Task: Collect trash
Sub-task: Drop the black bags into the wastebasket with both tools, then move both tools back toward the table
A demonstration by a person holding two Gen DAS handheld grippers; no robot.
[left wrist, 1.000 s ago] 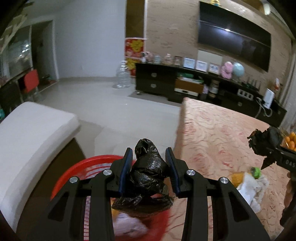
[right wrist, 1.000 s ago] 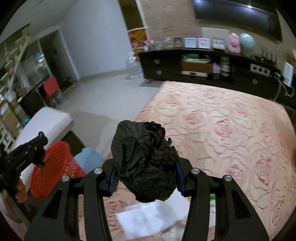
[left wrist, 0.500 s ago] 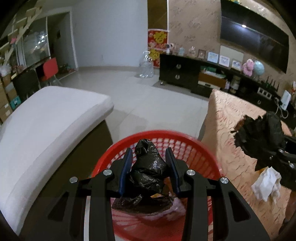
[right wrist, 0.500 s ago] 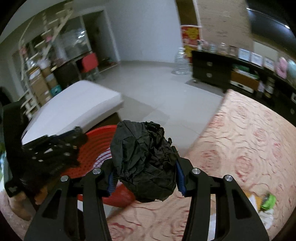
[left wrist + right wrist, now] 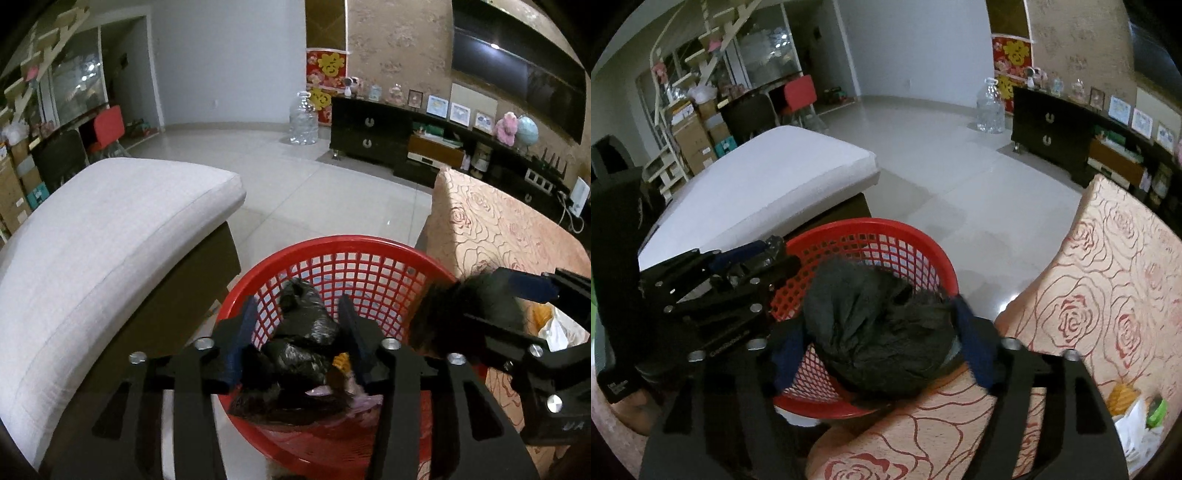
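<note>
A red mesh basket (image 5: 343, 254) stands on the floor beside the rose-patterned table. My left gripper (image 5: 297, 308) is open above it, and a small crumpled black bag (image 5: 304, 325) is loose between its fingers, dropping into the basket onto other trash. My right gripper (image 5: 882, 339) has its jaws spread wide, with a big crumpled black bag (image 5: 879, 332) between them at the basket's rim (image 5: 871, 223). The right gripper also shows in the left wrist view (image 5: 491, 295), and the left gripper in the right wrist view (image 5: 738, 266).
A white cushioned seat (image 5: 99, 236) stands left of the basket. The rose-patterned tablecloth (image 5: 1108, 295) carries white tissue and a green wrapper (image 5: 1141, 417). A dark TV cabinet (image 5: 373, 129) and a water jug (image 5: 303, 120) stand across the tiled floor.
Both grippers moved left from the table to over the red basket. The left jaws opened and let go of the small black bag. The right jaws have spread around the big bag.
</note>
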